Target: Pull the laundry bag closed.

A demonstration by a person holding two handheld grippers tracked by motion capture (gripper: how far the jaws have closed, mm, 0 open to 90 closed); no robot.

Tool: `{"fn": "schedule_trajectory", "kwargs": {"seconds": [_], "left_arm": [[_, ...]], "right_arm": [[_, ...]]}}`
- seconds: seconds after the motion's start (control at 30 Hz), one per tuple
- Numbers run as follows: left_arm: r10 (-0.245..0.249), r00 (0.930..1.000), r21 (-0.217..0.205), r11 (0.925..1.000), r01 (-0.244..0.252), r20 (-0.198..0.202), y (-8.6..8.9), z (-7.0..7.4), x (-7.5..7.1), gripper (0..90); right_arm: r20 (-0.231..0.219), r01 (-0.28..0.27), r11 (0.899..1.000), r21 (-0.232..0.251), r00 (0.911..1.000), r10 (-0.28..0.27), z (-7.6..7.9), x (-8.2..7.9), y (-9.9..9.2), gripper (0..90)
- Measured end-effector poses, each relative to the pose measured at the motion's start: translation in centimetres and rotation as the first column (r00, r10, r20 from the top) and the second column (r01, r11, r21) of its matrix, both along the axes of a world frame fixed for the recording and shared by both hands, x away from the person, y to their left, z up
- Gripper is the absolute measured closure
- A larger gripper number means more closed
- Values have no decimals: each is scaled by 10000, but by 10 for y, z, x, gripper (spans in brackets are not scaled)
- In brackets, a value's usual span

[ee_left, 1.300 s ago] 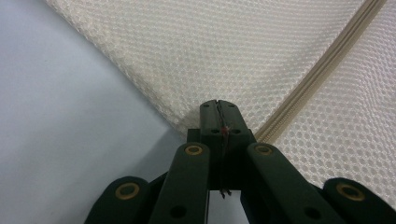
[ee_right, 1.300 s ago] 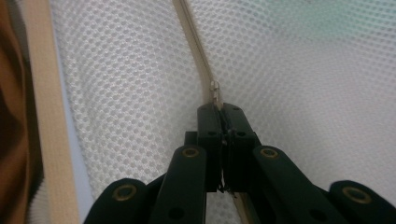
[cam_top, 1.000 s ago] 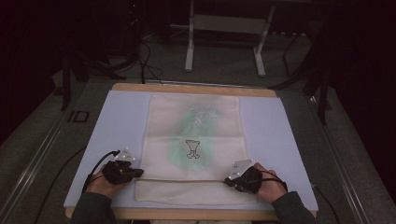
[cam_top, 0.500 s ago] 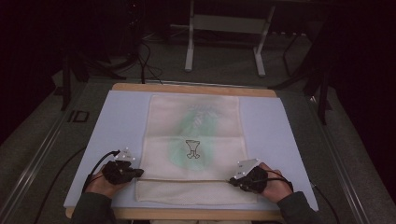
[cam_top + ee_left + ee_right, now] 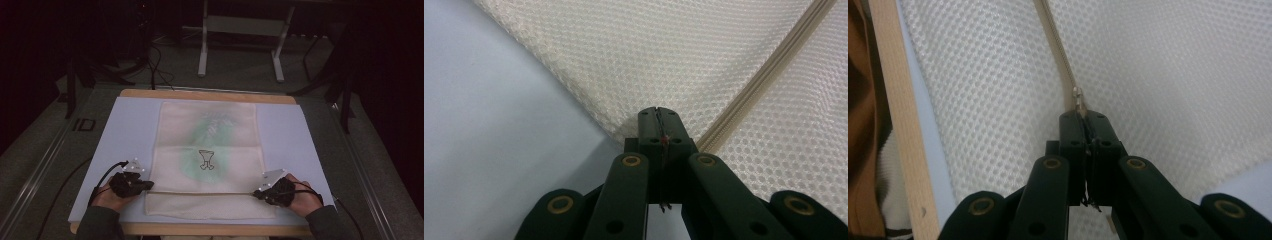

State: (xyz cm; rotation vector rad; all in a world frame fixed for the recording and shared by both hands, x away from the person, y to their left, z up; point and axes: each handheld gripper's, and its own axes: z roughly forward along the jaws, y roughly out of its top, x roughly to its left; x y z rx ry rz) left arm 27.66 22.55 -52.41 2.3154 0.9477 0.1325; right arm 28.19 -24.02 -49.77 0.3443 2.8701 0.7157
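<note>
Right gripper (image 5: 260, 192), clenched on the zip pull (image 5: 1078, 97), has crept outward; left gripper (image 5: 146, 185) pins cream mesh bag (image 5: 210, 150) edge.

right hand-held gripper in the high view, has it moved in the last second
Yes, slightly. The right hand-held gripper has slid toward the person's side, along the right edge of the mesh bag, with its jaws shut on the zipper pull. The left hand-held gripper has stayed put.

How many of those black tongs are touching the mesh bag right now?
2. The left tongs sit at the left edge of the mesh bag, at one end of its zipper. The right tongs sit at the right edge, closed at the zipper pull.
</note>
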Motion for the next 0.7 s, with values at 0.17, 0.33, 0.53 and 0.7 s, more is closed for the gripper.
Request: {"fn": "schedule_trajectory", "kwargs": {"seconds": [0.17, 0.33, 0.53, 0.7], "left_arm": [[34, 10000, 4, 10000, -34, 18, -1, 0, 0, 900], [-11, 10000, 49, 10000, 11, -5, -1, 0, 0, 900], [11, 10000, 37, 10000, -11, 1, -1, 0, 0, 900], [-2, 10000, 36, 10000, 2, 5, -1, 0, 0, 900]], "right_arm": [[-3, -48, 10000, -8, 10000, 48, 1, 0, -1, 879], [426, -213, 9992, -331, 9988, 227, 2, -2, 4, 878], [416, -472, 9951, -865, 9978, 510, 0, 4, 13, 876], [134, -366, 9964, -766, 9992, 377, -6, 7, 13, 874]]}}
